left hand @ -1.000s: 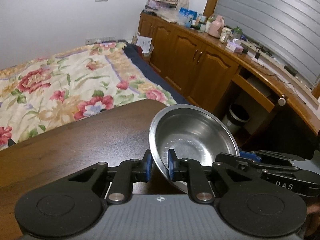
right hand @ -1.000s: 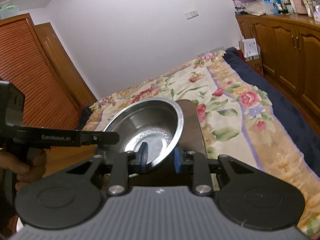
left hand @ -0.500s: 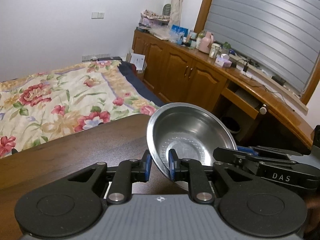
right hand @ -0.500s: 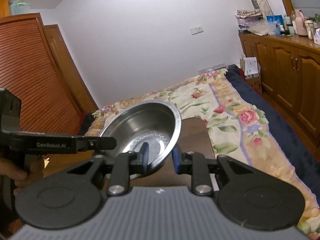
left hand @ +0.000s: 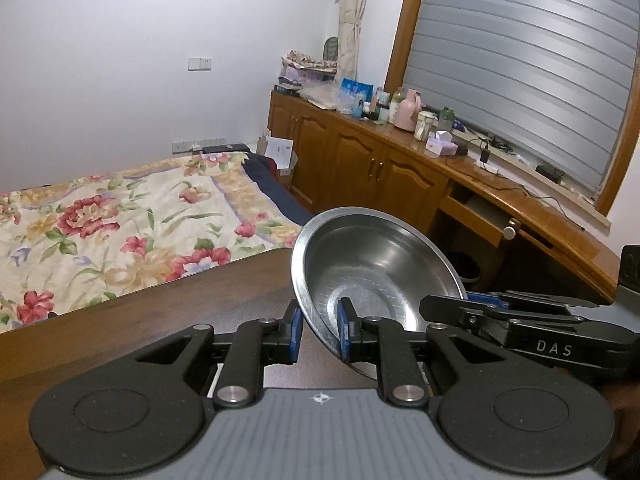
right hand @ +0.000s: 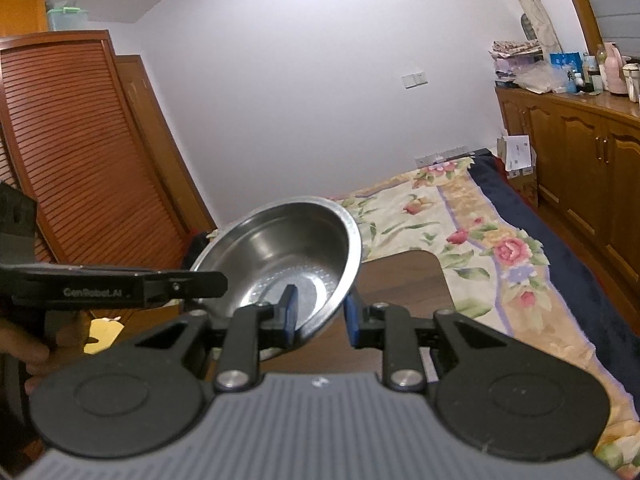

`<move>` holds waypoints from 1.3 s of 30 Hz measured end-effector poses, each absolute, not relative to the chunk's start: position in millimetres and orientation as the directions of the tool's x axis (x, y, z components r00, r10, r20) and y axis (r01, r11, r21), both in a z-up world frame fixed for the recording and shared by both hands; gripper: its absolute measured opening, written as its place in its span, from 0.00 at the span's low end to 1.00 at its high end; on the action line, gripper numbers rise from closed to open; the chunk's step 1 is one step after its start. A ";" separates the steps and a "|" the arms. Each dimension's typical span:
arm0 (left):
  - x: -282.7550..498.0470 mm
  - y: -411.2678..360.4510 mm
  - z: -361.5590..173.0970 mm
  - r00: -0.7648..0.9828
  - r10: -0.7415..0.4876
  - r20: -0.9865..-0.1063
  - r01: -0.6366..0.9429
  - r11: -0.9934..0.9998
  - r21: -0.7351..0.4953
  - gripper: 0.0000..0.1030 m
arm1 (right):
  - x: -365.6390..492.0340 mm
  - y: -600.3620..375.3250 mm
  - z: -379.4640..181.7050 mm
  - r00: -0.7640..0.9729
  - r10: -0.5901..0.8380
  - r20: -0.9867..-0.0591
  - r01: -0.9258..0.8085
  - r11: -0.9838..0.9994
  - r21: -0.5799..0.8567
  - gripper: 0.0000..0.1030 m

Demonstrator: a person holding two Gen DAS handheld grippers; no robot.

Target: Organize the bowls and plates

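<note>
A stainless steel bowl (left hand: 380, 264) (right hand: 280, 248) hangs tilted in the air above the dark wooden table (left hand: 160, 312) (right hand: 412, 280). My left gripper (left hand: 320, 334) is shut on its near-left rim, one blue pad inside the bowl and one outside. On the opposite side my right gripper (right hand: 320, 314) is shut on the rim in the same way. Each gripper shows in the other's view as a black arm reaching to the bowl: the right gripper (left hand: 520, 320) from the right, the left gripper (right hand: 120, 284) from the left. The bowl is empty.
A bed with a floral cover (left hand: 120, 216) lies beyond the table. Wooden cabinets (left hand: 360, 160) with bottles and clutter on top run along the right wall. A slatted wooden wardrobe (right hand: 80, 152) stands at the left. A person's hand (right hand: 24, 352) holds the left gripper's handle.
Both grippers have risen together with the bowl held between them. The table has dropped lower in both views and more wall and window show. Both grips are unchanged.
</note>
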State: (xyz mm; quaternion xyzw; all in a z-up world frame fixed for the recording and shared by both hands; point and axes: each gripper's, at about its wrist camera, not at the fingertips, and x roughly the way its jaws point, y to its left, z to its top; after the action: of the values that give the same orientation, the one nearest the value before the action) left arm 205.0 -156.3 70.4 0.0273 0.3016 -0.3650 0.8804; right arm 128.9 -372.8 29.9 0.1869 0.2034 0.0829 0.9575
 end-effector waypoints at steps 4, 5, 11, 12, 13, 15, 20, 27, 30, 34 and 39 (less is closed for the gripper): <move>190.7 -144.6 69.0 0.560 -0.630 -0.538 0.648 0.738 -0.190 0.21 | 121.2 -367.1 30.0 0.901 0.249 -0.356 -0.100 0.916 0.388 0.26; 188.0 -141.8 67.7 0.561 -0.631 -0.535 0.643 0.740 -0.198 0.21 | 119.4 -365.6 30.0 0.899 0.252 -0.357 -0.104 0.917 0.385 0.26; 171.3 -127.4 62.3 0.566 -0.633 -0.528 0.633 0.744 -0.213 0.21 | 110.0 -355.7 28.7 0.889 0.273 -0.367 -0.129 0.919 0.372 0.26; 168.8 -125.5 62.1 0.568 -0.631 -0.528 0.633 0.745 -0.210 0.21 | 107.8 -353.6 28.1 0.887 0.277 -0.369 -0.132 0.919 0.372 0.26; 166.2 -124.7 62.2 0.569 -0.629 -0.529 0.634 0.746 -0.206 0.21 | 106.3 -352.2 27.3 0.886 0.279 -0.371 -0.133 0.919 0.372 0.26; 162.8 -122.7 61.6 0.573 -0.626 -0.528 0.635 0.747 -0.198 0.21 | 105.3 -349.6 25.1 0.883 0.284 -0.374 -0.136 0.917 0.375 0.26; 158.5 -119.2 60.2 0.576 -0.625 -0.527 0.633 0.749 -0.195 0.21 | 103.6 -345.2 21.7 0.876 0.295 -0.381 -0.141 0.913 0.384 0.26; 146.0 -105.8 52.5 0.592 -0.613 -0.524 0.624 0.760 -0.185 0.21 | 98.1 -335.4 17.1 0.866 0.312 -0.390 -0.152 0.909 0.389 0.26; 142.1 -100.7 48.5 0.594 -0.608 -0.527 0.620 0.763 -0.183 0.21 | 96.8 -332.2 13.3 0.861 0.320 -0.396 -0.154 0.905 0.397 0.26; 138.5 -96.8 45.4 0.602 -0.599 -0.528 0.615 0.769 -0.173 0.21 | 95.2 -327.8 7.6 0.852 0.333 -0.403 -0.156 0.898 0.412 0.26; 130.3 -94.9 39.8 0.614 -0.585 -0.530 0.608 0.779 -0.154 0.21 | 93.1 -321.6 2.6 0.842 0.346 -0.413 -0.157 0.891 0.426 0.26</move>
State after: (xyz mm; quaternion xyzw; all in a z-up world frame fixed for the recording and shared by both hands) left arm 130.3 -94.9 39.8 0.0202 0.2874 -0.3320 0.8982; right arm 93.1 -321.6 2.6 0.1916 0.2469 0.1338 0.9404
